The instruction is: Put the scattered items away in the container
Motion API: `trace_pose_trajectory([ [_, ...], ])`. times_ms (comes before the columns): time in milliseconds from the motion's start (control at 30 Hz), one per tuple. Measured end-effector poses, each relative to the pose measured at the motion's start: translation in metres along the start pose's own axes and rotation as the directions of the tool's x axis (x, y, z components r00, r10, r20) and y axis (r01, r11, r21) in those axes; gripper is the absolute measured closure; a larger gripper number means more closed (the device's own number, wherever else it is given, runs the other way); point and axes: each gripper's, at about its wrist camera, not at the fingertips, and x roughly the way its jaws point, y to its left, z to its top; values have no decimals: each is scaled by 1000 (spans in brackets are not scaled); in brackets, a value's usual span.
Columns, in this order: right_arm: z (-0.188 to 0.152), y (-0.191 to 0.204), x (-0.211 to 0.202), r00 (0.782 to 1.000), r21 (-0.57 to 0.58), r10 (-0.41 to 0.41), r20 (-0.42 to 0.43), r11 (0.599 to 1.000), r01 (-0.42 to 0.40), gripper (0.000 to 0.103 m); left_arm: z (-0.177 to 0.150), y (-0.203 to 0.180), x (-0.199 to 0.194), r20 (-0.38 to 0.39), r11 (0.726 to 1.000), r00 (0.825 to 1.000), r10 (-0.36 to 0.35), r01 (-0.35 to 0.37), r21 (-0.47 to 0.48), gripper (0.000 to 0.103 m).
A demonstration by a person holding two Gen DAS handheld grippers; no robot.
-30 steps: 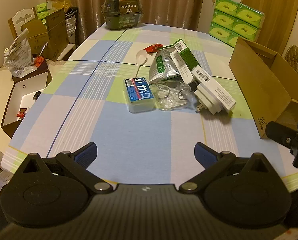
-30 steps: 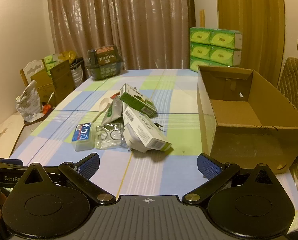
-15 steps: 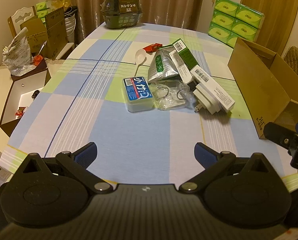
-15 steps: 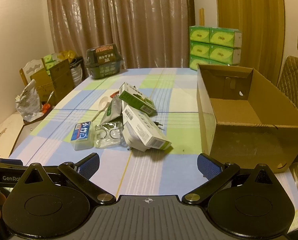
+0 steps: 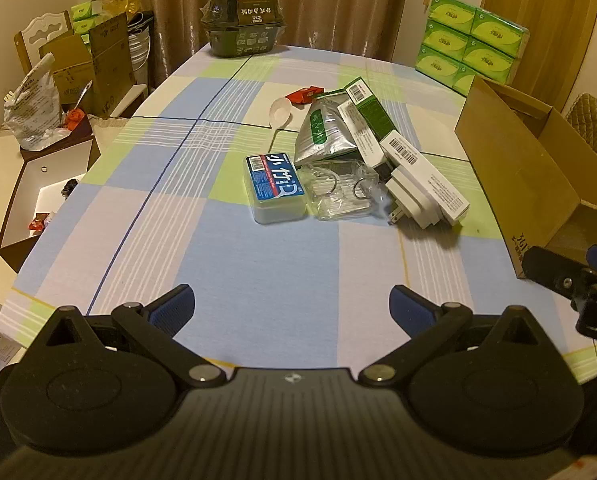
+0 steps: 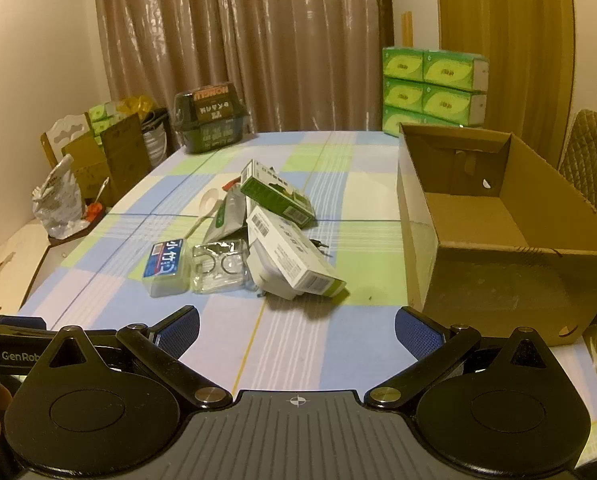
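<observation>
Since a second ago both my grippers have eased forward a little, so the heap of things sits slightly nearer and lower in each view; nothing on the worktop itself has shifted.

My left gripper [image 5: 292,306] has its jaws spread wide and empty, hovering above the near edge of the worktop [image 5: 258,280]. My right gripper [image 6: 297,326] is the same: jaws apart, holding nothing.

Ahead of the left jaws lies the blue-labelled plastic case [image 5: 276,188], touching a clear packet of rings [image 5: 344,194] on its right. Next comes a white plug [image 5: 412,204] tucked under a white carton [image 5: 424,174], with a green carton [image 5: 372,110] and a silver pouch [image 5: 322,132] leaning in behind. A white spoon [image 5: 278,114] and a small red wrapper [image 5: 304,95] lie farther back. The cardboard box [image 6: 498,264] stands open and bare inside, just to the right of the heap.

Nothing is packed yet, so I judge the step to be the first pick. I would take the white carton with the right jaws, since it lies nearest the box and on top: come down across its narrow width, close squarely on the long sides, and lift straight so the plug beneath is not dragged. The left can then take the plastic case, which lies flat and free on its outer side.
</observation>
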Motion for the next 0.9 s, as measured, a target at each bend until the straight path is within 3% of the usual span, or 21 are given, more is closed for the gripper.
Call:
trace_pose_trajectory([
  [900,-3,-3,7,1000,16,10,-20,1000,-9,2,-1,-2,2,-17,1000,1000,-2,2,6,1],
])
